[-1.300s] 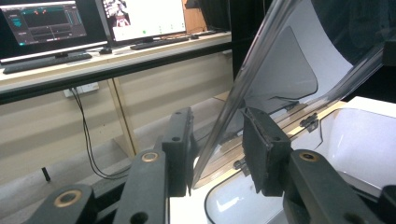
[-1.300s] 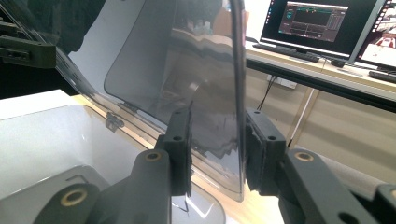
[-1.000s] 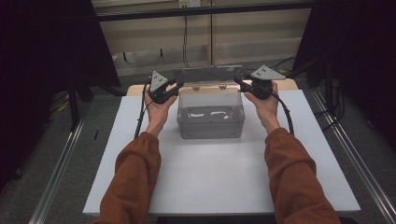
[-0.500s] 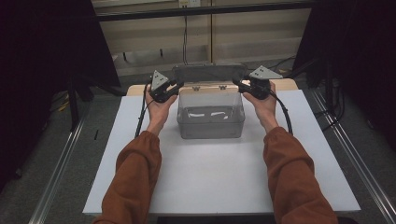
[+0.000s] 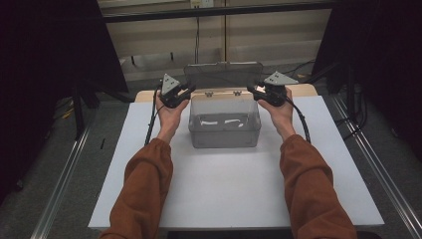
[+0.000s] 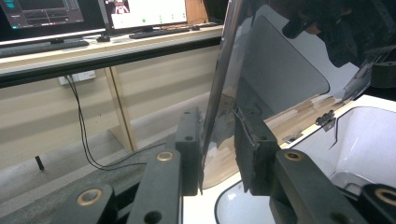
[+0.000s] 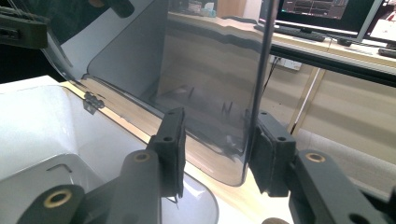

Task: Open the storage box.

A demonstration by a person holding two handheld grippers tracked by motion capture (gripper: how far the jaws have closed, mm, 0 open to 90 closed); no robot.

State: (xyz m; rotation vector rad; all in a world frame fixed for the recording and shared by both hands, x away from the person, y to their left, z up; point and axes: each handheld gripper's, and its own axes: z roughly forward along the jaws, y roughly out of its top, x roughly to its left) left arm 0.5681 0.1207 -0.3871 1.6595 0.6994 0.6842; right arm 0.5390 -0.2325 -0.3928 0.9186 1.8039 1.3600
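The white shapes inside the clear plastic box are too blurred to identify, and whether either gripper's jaws actually touch the raised lid cannot be told.

Both forearms wear rust-orange long sleeves, loose and creased at the elbows. The left gripper and right gripper are black, each topped with a grey three-cornered plate and trailing a black cable. Their flat black fingers hang on arms with brass-coloured rivets.
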